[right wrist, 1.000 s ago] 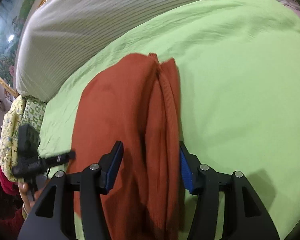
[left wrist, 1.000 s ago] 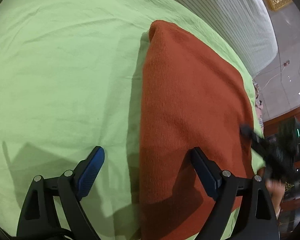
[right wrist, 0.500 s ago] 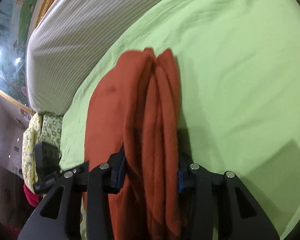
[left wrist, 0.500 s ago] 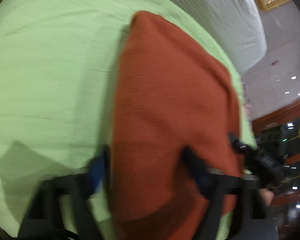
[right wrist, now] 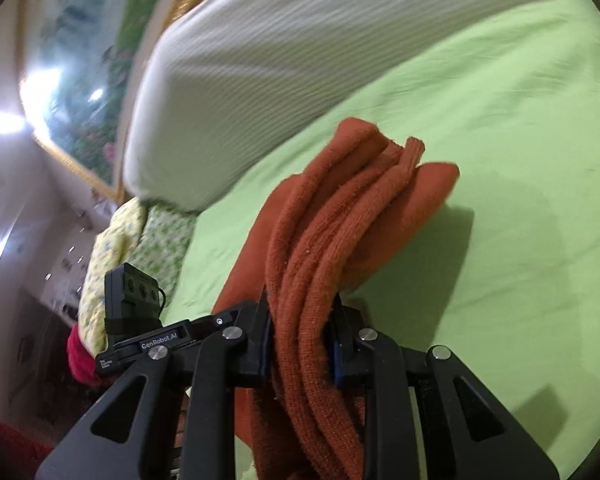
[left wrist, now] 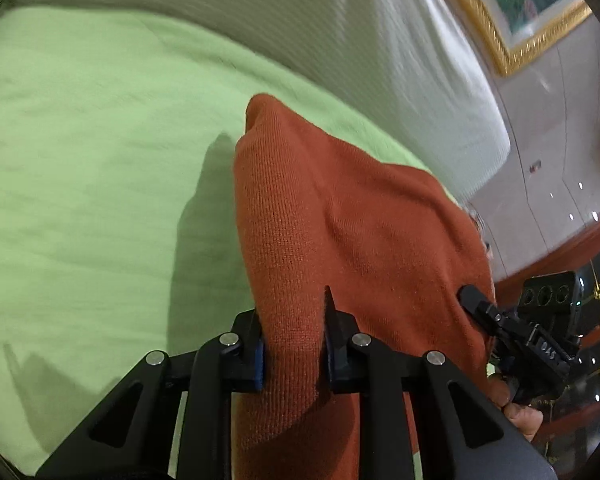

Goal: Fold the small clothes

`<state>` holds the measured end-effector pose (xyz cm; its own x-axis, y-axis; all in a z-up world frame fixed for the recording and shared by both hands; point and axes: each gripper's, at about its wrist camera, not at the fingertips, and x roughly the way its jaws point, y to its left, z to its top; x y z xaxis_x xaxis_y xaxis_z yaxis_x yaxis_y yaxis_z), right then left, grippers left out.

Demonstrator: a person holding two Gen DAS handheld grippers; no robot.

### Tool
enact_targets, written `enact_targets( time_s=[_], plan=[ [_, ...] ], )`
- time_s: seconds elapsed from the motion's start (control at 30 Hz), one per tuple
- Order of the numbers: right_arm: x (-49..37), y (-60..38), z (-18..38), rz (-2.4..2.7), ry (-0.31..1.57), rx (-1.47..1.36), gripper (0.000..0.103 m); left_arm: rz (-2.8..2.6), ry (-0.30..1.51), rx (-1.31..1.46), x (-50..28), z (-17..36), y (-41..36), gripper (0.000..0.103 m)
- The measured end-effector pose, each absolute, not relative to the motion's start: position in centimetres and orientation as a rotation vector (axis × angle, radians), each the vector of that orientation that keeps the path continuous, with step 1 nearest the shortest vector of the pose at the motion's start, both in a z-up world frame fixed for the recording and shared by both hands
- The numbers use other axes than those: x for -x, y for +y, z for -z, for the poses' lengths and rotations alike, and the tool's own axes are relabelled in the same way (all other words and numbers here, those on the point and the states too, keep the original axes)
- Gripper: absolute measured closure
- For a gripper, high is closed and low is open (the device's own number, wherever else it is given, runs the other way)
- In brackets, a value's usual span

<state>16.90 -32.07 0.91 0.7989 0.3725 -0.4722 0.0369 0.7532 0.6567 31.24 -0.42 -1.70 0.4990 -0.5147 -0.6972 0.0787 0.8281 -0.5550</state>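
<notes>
Both grippers are clamped on the rust-orange knitted garment [left wrist: 340, 216], lifted at frame centre above the light green bedsheet [left wrist: 80, 168]. The left gripper [left wrist: 294, 354] pinches one smooth fold; the right gripper [right wrist: 300, 348] squeezes several stacked layers. Risk: inner layers could slide out. Only the right view shows those bunched edges.

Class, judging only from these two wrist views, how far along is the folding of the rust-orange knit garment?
Done: the knit garment is already doubled into several layers. In hand: left gripper and right gripper are both shut on it, with part raised above the green sheet. Left: laying it down flat and letting go.
</notes>
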Motion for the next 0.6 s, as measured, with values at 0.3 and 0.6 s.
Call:
enact_targets(
  time_s=[0.3, 0.6],
  plan=[
    [-22.6, -22.4, 0.1, -0.388, 0.627, -0.723, 0.079, 0.219, 0.911, 0.457, -27.3, -2.5, 11.7, 0.083],
    [-24.9, -17.1, 4.2, -0.42, 0.728, -0.715, 0.08, 0.161, 0.962, 0.455, -26.3, 1.3, 16.9, 0.083]
  ],
)
